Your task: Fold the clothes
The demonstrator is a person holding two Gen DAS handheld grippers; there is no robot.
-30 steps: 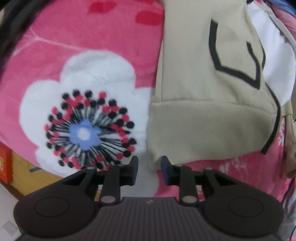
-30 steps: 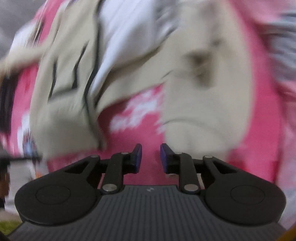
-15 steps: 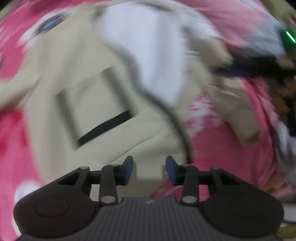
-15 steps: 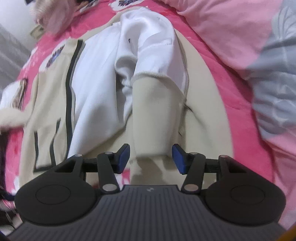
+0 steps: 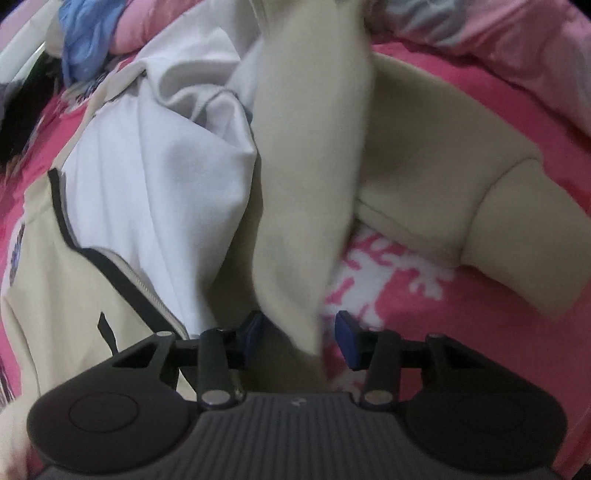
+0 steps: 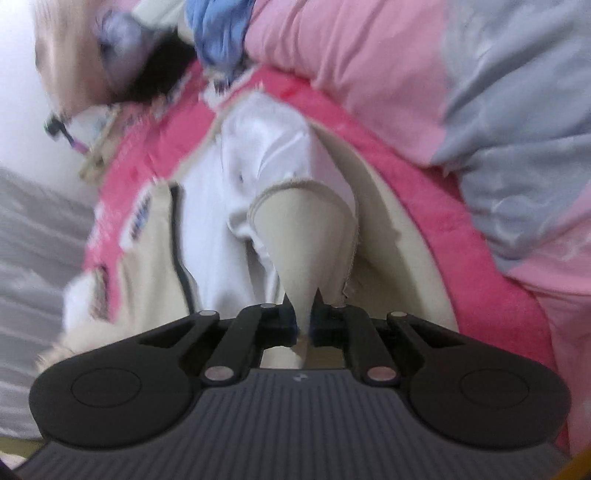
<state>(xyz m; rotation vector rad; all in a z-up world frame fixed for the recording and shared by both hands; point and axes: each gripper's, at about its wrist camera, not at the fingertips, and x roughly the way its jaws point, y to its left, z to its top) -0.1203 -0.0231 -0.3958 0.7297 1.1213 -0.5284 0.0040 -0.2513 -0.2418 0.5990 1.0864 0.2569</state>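
Observation:
A beige jacket (image 5: 92, 288) with black trim and a white lining (image 5: 166, 177) lies open on a pink blanket (image 5: 443, 314). One beige sleeve (image 5: 303, 184) is lifted and hangs down between the jaws of my left gripper (image 5: 300, 338), which are closing; the pads do not press on it. A second sleeve end (image 5: 517, 240) lies flat to the right. In the right wrist view my right gripper (image 6: 303, 314) is shut on the beige sleeve (image 6: 306, 240), pinching it to a narrow fold above the white lining (image 6: 258, 147).
A pink and grey quilt (image 6: 480, 92) is bunched along the far right of the pink blanket (image 6: 461, 240). A blue cloth (image 6: 218, 33) and dark items lie beyond the jacket's collar. The blue cloth (image 5: 88, 40) also shows at top left of the left wrist view.
My right gripper has closed on the beige sleeve that stood between its open jaws. My left gripper has swung across the jacket and now has the lifted sleeve between its jaws.

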